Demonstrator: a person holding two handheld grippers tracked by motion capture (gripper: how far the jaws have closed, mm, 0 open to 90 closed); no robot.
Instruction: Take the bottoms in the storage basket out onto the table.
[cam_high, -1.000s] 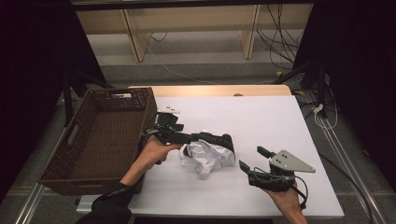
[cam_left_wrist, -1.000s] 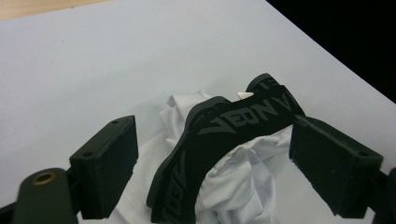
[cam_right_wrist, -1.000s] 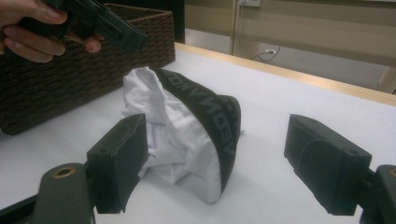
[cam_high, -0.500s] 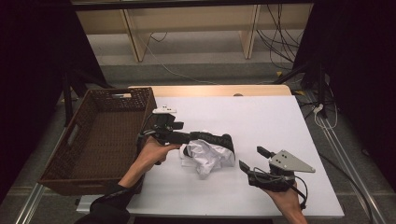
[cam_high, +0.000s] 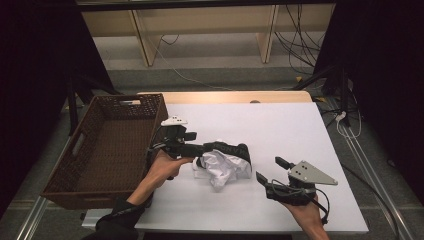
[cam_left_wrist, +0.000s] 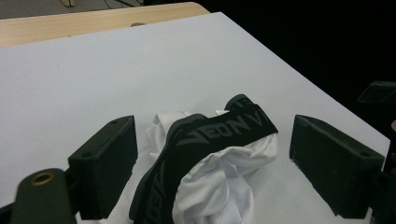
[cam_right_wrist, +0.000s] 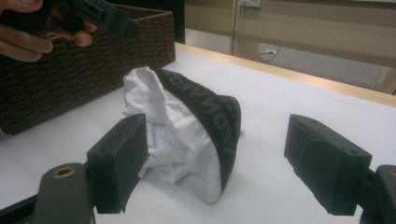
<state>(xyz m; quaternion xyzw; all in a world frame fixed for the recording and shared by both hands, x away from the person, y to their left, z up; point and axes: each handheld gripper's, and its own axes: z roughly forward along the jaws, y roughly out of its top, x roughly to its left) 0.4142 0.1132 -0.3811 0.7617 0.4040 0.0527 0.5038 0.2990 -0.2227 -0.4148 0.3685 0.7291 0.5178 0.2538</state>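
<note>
A crumpled white garment with a black lettered waistband lies in a heap on the white table. My left gripper hovers over the heap's left edge, pointing right. In the left gripper view the garment sits between the wide-apart jaws of the left gripper, and neither pad presses on it. My right gripper rests low on the table just right of the heap, open and aimed at it. In the right gripper view the garment lies ahead of the right gripper, beyond its jaws.
A dark woven basket stands at the table's left side, seen as a wall behind the garment. A wooden strip runs along the far edge. Bare white surface stretches beyond and right of the heap.
The left gripper has edged slightly toward the basket. The garment and the right gripper have kept still.
</note>
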